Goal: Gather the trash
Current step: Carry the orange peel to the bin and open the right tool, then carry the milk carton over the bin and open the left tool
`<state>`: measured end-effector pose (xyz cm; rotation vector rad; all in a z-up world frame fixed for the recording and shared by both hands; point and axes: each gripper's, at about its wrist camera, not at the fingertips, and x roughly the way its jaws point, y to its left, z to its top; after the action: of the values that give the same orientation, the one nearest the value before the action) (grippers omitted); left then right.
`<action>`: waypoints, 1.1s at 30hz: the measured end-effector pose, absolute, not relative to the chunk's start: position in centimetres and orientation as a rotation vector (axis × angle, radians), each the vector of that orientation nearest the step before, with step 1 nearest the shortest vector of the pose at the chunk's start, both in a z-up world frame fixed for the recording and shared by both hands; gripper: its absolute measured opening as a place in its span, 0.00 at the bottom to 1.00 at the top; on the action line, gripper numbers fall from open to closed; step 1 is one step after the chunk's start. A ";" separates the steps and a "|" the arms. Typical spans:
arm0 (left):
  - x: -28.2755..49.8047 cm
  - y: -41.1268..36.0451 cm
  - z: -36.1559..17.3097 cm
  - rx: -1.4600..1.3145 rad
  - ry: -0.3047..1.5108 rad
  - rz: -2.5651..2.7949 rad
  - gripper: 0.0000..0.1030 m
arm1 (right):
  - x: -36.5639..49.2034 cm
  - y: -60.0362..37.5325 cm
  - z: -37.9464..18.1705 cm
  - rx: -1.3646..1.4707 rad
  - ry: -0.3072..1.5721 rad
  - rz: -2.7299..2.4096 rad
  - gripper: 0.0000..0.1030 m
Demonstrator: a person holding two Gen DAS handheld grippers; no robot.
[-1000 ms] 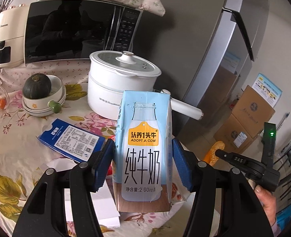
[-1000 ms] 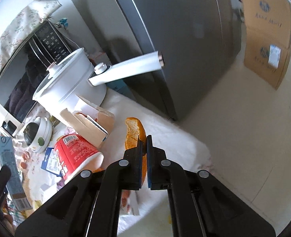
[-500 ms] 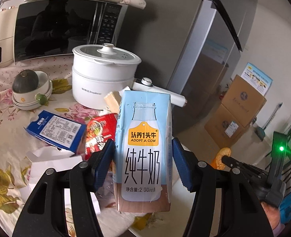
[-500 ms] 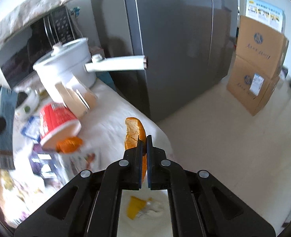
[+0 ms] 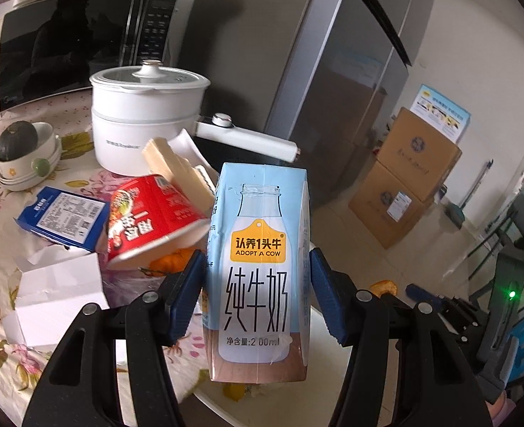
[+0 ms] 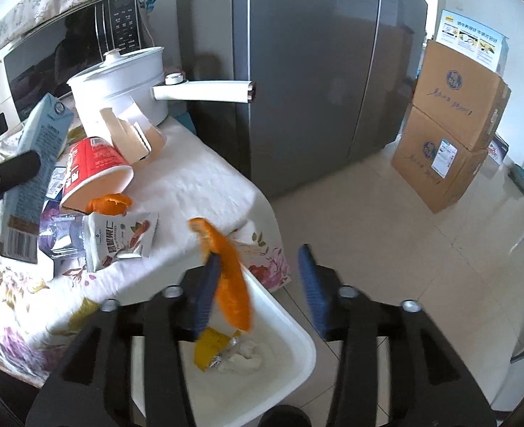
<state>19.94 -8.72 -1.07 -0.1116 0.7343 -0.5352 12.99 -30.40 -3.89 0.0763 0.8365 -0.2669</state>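
my right gripper is over the white bin, and its jaws are opening: the orange peel lies against the left pad only, the right pad well clear of it, so i am letting it go, not holding it. to do this well i should keep the jaws above the middle of the bin until the peel has dropped free; it seems to cling to the left pad, so a small shake may be needed, and i would not swing away toward the desk before it falls. the bin already has a yellow wrapper and crumpled tissue in it. my left gripper has the blue milk carton upright between its pads, jaws about half open and pressed on its sides, near the desk's edge; the bin's rim shows just below it. that one goes next, i judge, and it should come right over the bin before i release it. on the desk a red noodle cup, a second peel, a snack packet and a blue box wait, left of the bin.
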 end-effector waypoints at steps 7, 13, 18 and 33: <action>19.5 -10.1 -1.4 -0.098 0.741 -0.558 0.57 | 12.8 -30.3 -3.8 0.037 0.814 -0.286 0.77; 19.8 -10.2 -1.4 -0.104 0.746 -0.557 0.57 | 13.4 -29.5 -5.5 -0.052 0.945 -0.215 0.81; 19.9 -10.2 -1.5 -0.104 0.752 -0.558 0.57 | 13.7 -28.5 -6.5 -0.090 1.001 -0.171 0.77; 19.8 -11.3 -2.0 -0.094 0.766 -0.583 0.57 | 12.6 -30.9 -3.6 -0.061 0.784 -0.388 0.82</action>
<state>19.82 -11.30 -1.98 -0.0944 0.7656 -0.5834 12.58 -30.86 -3.62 -0.0615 0.7836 -0.3875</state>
